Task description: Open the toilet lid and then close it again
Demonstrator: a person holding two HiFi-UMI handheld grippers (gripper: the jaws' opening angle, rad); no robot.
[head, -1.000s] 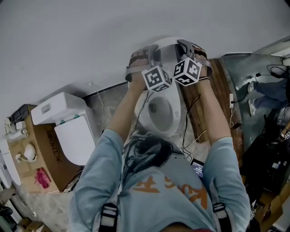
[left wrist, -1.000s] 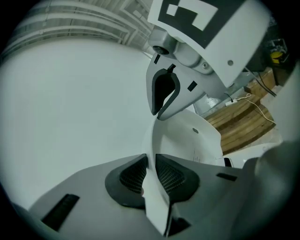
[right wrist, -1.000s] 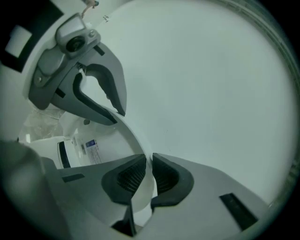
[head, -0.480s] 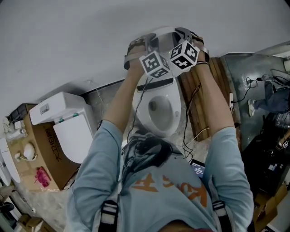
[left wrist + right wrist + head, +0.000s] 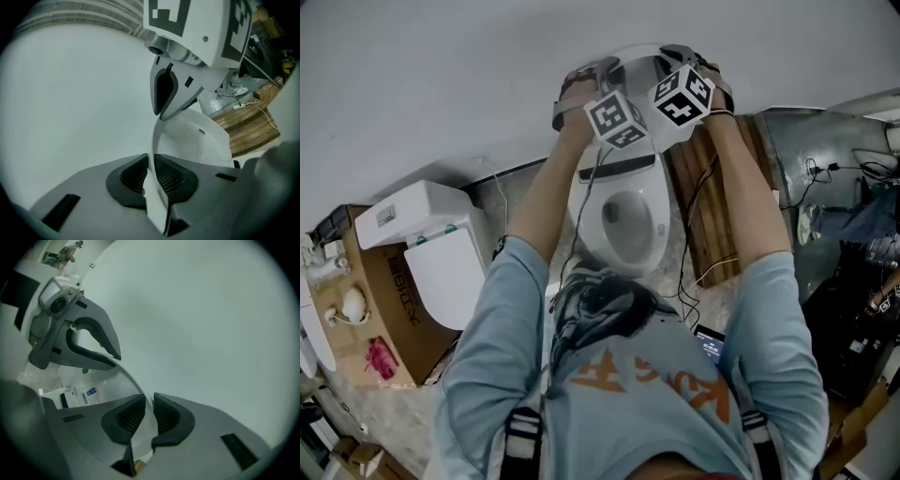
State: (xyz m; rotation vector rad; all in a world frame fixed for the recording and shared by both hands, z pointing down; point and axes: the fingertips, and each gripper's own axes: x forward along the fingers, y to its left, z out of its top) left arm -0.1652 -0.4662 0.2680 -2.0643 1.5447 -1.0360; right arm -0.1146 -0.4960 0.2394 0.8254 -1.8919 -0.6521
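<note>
The white toilet (image 5: 623, 220) stands against the wall with its bowl uncovered. Its lid (image 5: 639, 64) is raised almost upright near the wall. My left gripper (image 5: 592, 75) is shut on the lid's top rim, and the thin white edge (image 5: 157, 136) runs between its dark pads (image 5: 133, 174). My right gripper (image 5: 677, 61) is shut on the same rim a little further right; the rim (image 5: 133, 380) passes between its pads (image 5: 166, 417). Each gripper view shows the other gripper clamped on the lid: the right gripper (image 5: 163, 93) and the left gripper (image 5: 86, 345).
A second white toilet (image 5: 431, 248) sits on a cardboard box (image 5: 389, 309) at the left. Wooden planks (image 5: 712, 206) with cables lie right of the bowl. The white wall (image 5: 441, 84) is right behind the lid. A phone (image 5: 710, 342) lies on the floor.
Both grippers have moved toward the wall with the lid's rim in them. The lid has swung further upright and more of the bowl shows.
</note>
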